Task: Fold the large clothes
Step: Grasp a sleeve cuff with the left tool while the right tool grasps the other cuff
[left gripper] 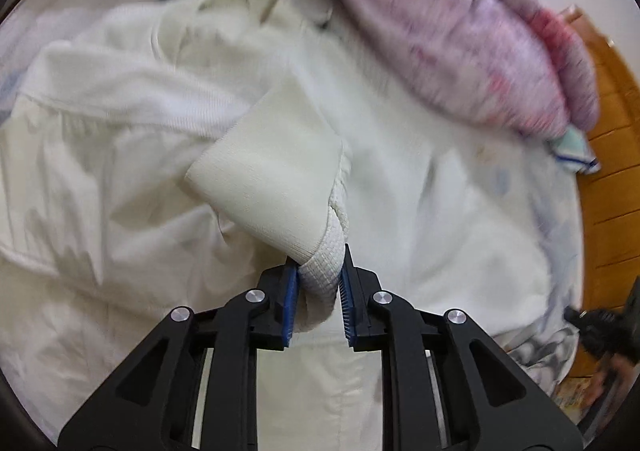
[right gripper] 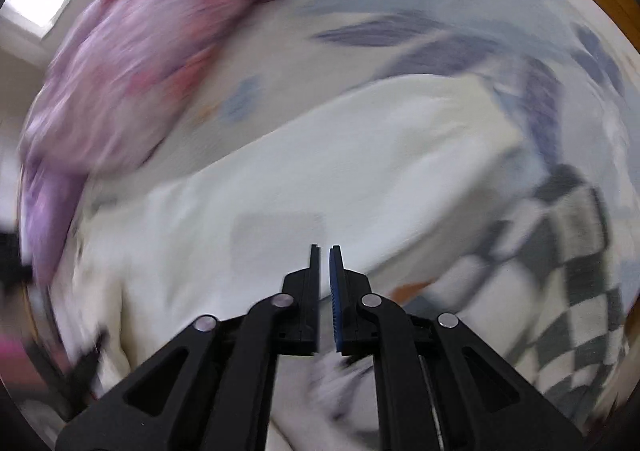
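At centre of left wrist view: left gripper [left gripper: 320, 267] clenched on ribbed cuff [left gripper: 324, 271] of white garment [left gripper: 120, 171], cuff bunched between blue pads [left gripper: 291, 293], sleeve end [left gripper: 268, 175] rising toward 11 o'clock from the grip. Remainder of garment spread crumpled over bed [left gripper: 540, 271], filling the frame from 7 to 2 o'clock. Purple quilt [left gripper: 460, 43] heaped at 12 to 2 o'clock, touching the garment's far edge. Wooden floor [left gripper: 612, 187] at 3 o'clock.

At centre of right wrist view: right gripper [right gripper: 325, 251] with fingers nearly closed, narrow gap only, nothing seen between the pads; judged empty. White garment [right gripper: 320, 179] lying across the middle of that view, beyond the fingertips. Checkered cloth [right gripper: 568, 271] at 4 o'clock, just beside the garment. Purple quilt [right gripper: 120, 83] at 10 o'clock. View heavily blurred; fine detail not readable.

Step in hand, as judged: sleeve fold, cuff lifted for carrying across the body panel. Task judged early; body still rumpled, no tidy fold visible.

Next move calls for: cuff drawn across toward garment centre and laid flat; right fingers opened to pin or smooth the body. Risk noted: slack cloth dragging the body askew.
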Demonstrator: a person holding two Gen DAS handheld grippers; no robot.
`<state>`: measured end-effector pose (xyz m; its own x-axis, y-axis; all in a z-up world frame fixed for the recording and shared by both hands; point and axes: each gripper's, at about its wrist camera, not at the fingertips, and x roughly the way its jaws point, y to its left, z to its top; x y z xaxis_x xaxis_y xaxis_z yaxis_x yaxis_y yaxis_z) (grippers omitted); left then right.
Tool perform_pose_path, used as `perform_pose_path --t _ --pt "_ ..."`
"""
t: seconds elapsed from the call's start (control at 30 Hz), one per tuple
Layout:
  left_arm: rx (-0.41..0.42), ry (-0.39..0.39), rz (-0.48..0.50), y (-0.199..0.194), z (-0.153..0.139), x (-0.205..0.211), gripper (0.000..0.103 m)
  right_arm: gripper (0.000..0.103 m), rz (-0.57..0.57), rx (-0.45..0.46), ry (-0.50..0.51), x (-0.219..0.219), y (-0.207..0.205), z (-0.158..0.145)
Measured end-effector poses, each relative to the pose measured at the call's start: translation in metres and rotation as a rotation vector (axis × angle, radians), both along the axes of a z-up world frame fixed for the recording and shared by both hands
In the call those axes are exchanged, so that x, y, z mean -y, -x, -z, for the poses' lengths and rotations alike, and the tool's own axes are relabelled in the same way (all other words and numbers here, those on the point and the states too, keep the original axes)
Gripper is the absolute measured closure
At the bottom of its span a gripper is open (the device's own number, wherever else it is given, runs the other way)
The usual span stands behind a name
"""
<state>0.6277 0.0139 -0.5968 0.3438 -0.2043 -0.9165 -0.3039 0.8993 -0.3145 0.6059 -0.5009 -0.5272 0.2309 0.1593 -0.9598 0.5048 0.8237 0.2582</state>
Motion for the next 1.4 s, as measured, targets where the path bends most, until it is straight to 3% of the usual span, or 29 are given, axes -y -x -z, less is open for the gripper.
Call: perform_pose_path --t 0.07,0.1,0.2,0.27,0.4,0.63,0.67,0.7,0.73,0.93,1.07,1.17,1.27,1.4 --pt "-0.017 -0.008 0.009 0.0 0.006 0.006 0.078 0.072 0.089 -0.022 -0.009 0.032 -0.001 0.007" --pt "-0.027 -0.002 0.012 0.001 0.006 0.009 0.075 0.068 0.129 -0.045 -0.009 0.047 -0.001 0.012" --pt "-0.017 0.009 0.024 -0.001 0.005 0.02 0.055 0.061 0.212 -0.079 -0.023 0.074 -0.006 0.023" --pt "0.014 0.044 0.044 0.005 -0.001 0.03 0.051 0.058 0.243 -0.123 -0.043 0.09 -0.014 0.038" --pt "0.018 0.038 0.066 -0.001 -0.004 0.046 0.049 0.058 0.275 -0.168 -0.075 0.101 -0.02 0.064" --pt "-0.005 0.015 0.036 0.003 0.001 0.031 0.049 0.06 0.263 -0.22 -0.017 0.099 -0.027 0.086" --pt "-0.012 0.012 0.033 0.005 0.002 0.028 0.049 0.064 0.248 -0.213 0.012 0.097 -0.027 0.085" --pt "-0.027 0.003 0.032 0.006 0.006 0.024 0.049 0.082 0.228 -0.209 0.059 0.094 -0.026 0.082" --pt "-0.039 -0.004 0.032 0.006 0.009 0.021 0.049 0.085 0.214 -0.198 0.08 0.089 -0.027 0.08" --pt "-0.131 -0.027 0.052 -0.001 0.039 0.014 0.049 0.09 0.142 -0.082 0.247 0.058 -0.007 0.04" --pt "-0.161 -0.045 0.107 -0.004 0.058 0.016 0.049 0.09 0.088 0.057 0.358 0.033 0.007 -0.008" --pt "-0.174 -0.017 0.123 -0.008 0.065 0.012 0.049 0.09 0.061 0.183 0.416 -0.002 0.006 -0.05" --pt "-0.159 0.033 0.134 -0.008 0.056 0.004 0.048 0.091 0.011 0.313 0.445 -0.042 0.003 -0.087" --pt "-0.04 0.138 0.111 0.008 0.016 -0.027 0.048 0.092 -0.128 0.468 0.473 -0.125 -0.001 -0.127"
